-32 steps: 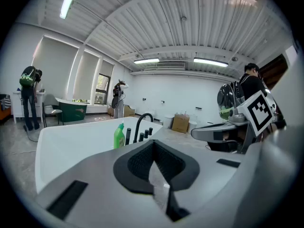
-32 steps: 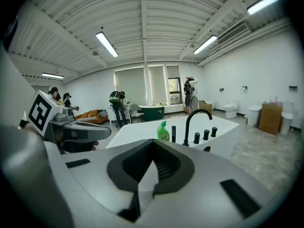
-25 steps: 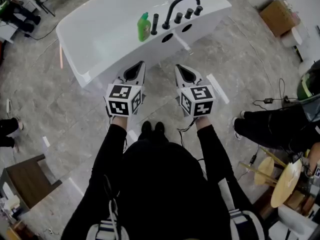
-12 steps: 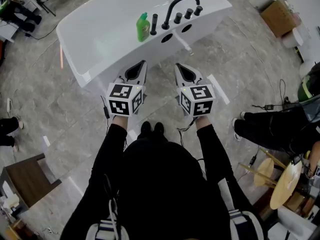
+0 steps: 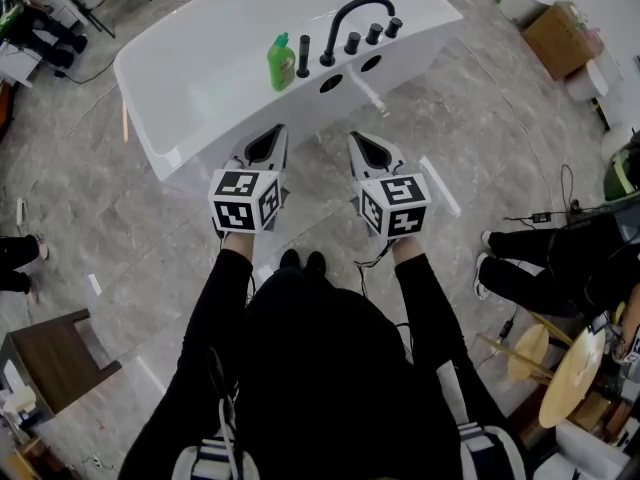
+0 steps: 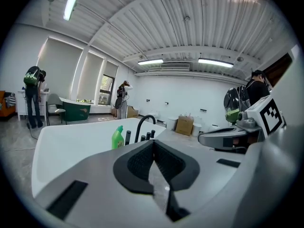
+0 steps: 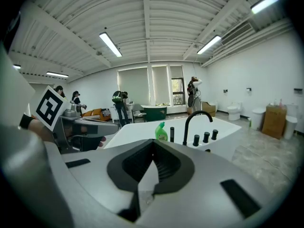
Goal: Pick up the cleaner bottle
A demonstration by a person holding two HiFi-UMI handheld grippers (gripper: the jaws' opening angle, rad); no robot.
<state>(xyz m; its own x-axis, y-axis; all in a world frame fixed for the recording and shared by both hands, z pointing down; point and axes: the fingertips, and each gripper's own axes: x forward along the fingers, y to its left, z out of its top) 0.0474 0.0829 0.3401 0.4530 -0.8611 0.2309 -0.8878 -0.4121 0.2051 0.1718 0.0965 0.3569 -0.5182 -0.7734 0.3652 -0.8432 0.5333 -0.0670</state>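
Head view: a white tub (image 5: 190, 78) is seen on a grey tiled floor (image 5: 110, 218), with a black faucet (image 5: 352, 13) and a row of black knobs (image 5: 373, 33) set along its near rim. The green bottle (image 5: 281, 61) stands upright on that rim, just beside a black post (image 5: 303, 55) at the left end of the row.

The left hand-held gripper (image 5: 272, 138) and the right hand-held gripper (image 5: 362, 144) are held side by side over the floor, near the tub's side and well apart from the bottle. Both are pointed toward the tub.

In the left gripper view, the jaws of the left hand-held gripper (image 6: 153, 143) are seen pressed together at the tips, with nothing held between them. The bottle (image 6: 118, 137) is seen beyond them, slightly to the left, with the faucet (image 6: 144, 123) beside it.

In the right gripper view, the jaws of the right hand-held gripper (image 7: 153, 142) are likewise closed tip to tip and nothing is gripped. The bottle (image 7: 161, 132) is seen upright on the rim just above the jaw tips, left of the faucet (image 7: 197, 120).
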